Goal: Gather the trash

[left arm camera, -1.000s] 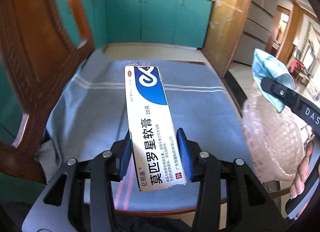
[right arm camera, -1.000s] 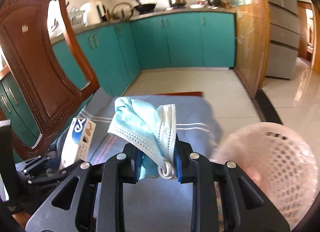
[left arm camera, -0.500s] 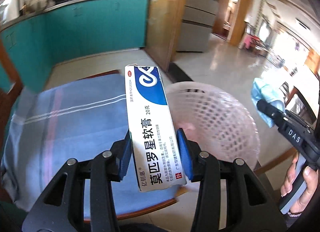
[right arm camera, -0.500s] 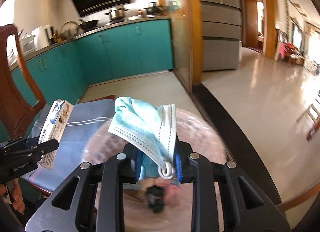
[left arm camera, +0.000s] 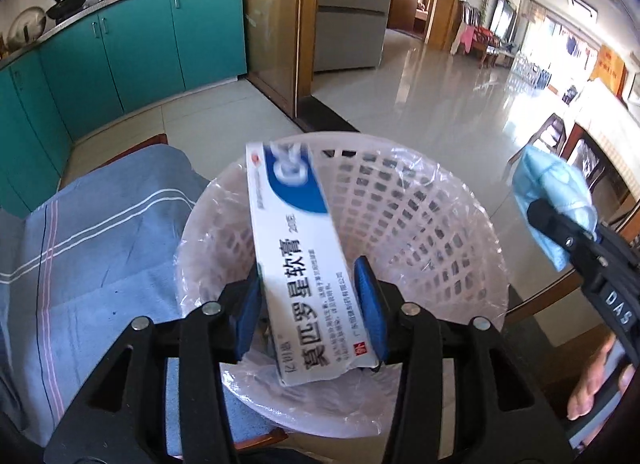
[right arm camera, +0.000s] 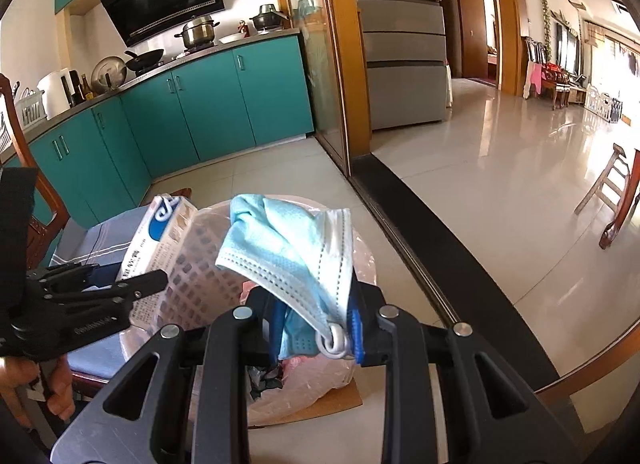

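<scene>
A: Firstly, item one, left side?

B: Logged as left gripper [left arm camera: 308,304], with a white and blue ointment box [left arm camera: 296,248] standing lengthwise between the blue pads [left arm camera: 370,304]. Leaned a little to the left. Came out blurred, unlike the pads, so could not tell whether the jaws pinched it or had slackened.

A: Position of the box?

B: Hung directly over the mouth of the pink lattice basket [left arm camera: 420,224], lower end down near the front rim.

A: Basket details?

B: Lined with a clear plastic bag [left arm camera: 208,224]. Stood on the floor, just beside a chair seat draped in a blue striped cloth [left arm camera: 100,244]. Held dark and pink scraps [right arm camera: 264,378] at the bottom.

A: Item two, right side?

B: Entered as right gripper [right arm camera: 316,320], jaws clamped on a crumpled light-blue face mask [right arm camera: 292,252]. Pinched at the lower end, near the white ear loop; rest of the mask stood up above the fingers.

A: Location of the mask?

B: Hovered above the basket's right side, apart from the box.

A: Background entries?

B: Teal kitchen cabinets [right arm camera: 212,104], pots on the counter above them.
</scene>
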`<state>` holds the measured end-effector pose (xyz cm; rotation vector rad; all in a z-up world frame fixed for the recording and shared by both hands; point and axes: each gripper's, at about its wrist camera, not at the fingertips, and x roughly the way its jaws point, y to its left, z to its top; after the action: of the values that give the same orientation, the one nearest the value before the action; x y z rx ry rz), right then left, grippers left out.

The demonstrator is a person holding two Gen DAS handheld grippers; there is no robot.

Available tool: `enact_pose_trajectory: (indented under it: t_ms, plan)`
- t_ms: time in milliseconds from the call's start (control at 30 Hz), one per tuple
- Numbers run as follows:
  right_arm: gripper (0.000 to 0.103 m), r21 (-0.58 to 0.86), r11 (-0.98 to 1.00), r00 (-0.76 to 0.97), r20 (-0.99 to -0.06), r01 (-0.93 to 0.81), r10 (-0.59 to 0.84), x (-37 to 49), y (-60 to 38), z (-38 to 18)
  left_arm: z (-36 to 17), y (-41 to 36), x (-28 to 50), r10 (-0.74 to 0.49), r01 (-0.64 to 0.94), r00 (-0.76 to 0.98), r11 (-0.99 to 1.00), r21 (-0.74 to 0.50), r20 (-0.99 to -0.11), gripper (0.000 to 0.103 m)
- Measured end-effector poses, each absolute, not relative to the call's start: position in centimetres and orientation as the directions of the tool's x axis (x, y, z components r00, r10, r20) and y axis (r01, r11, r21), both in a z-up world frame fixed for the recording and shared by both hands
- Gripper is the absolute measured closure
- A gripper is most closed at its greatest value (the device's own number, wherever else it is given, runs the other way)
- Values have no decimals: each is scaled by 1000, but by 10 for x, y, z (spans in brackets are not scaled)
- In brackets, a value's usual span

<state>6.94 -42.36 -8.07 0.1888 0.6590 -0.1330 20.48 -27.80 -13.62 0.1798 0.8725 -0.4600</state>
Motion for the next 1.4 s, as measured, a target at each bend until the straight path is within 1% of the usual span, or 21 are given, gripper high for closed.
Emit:
enact_pose_trajectory:
  t_ms: [33,100,367,567,600,633,667,700,767,800,867,967,1000,1067,1167,1300,1400]
  plan:
    - [76,133,975,782,-621,180,-60,69,-423,-82,-137,-279,204,-311,462,553,887,-26,-773,44]
    - [76,140,975,779,-625,174,-49,71,-419,-84,-135,-276,200,-309,464,566,886,-14,-764,38]
    - [76,161,981,761,-649,108,23,90,-386,-91,-113,-242,179,-246,412,654,909,64,-715,28]
    - [76,153,983,694,-719,96,44,109,-359,-103,-91,-193,151,-205,333,712,941,66,-672,25]
    - [73,122,987,676,-736,108,17,113,-353,-106,-86,-182,145,-197,319,722,946,66,-663,22]
    - [69,86,988,657,-753,131,-21,116,-348,-109,-82,-173,139,-185,303,735,950,71,-652,16]
    - [55,69,987,646,-762,148,-44,118,-346,-111,-77,-165,133,-172,285,751,955,78,-638,14]
    - [37,60,983,636,-769,173,-65,118,-343,-112,-71,-151,125,-147,254,774,963,89,-615,13]
    - [22,90,977,639,-767,195,-57,115,-338,-106,-63,-132,115,-117,214,798,972,95,-592,11]
    - [19,103,976,645,-763,192,-46,113,-335,-103,-59,-123,112,-106,197,805,976,94,-584,8]
    - [14,103,978,661,-749,183,-45,106,-325,-90,-50,-101,101,-74,147,826,985,87,-559,6]
    - [10,86,981,696,-716,171,-59,91,-314,-71,-37,-75,87,-38,93,850,993,78,-526,3]
    - [6,84,984,717,-695,157,-55,83,-307,-59,-33,-68,82,-26,78,855,994,79,-518,3]
    - [4,88,987,755,-654,132,-42,69,-297,-41,-26,-55,74,-3,52,864,995,82,-504,3]
    - [3,114,990,809,-588,78,4,53,-283,-16,-19,-34,63,36,-1,869,997,71,-493,3]
    - [3,172,984,869,-477,-51,128,25,-258,18,-12,-14,49,76,-61,877,997,47,-474,3]
    - [3,133,987,899,-415,-91,139,10,-237,36,-2,-4,34,104,-98,896,995,37,-433,3]
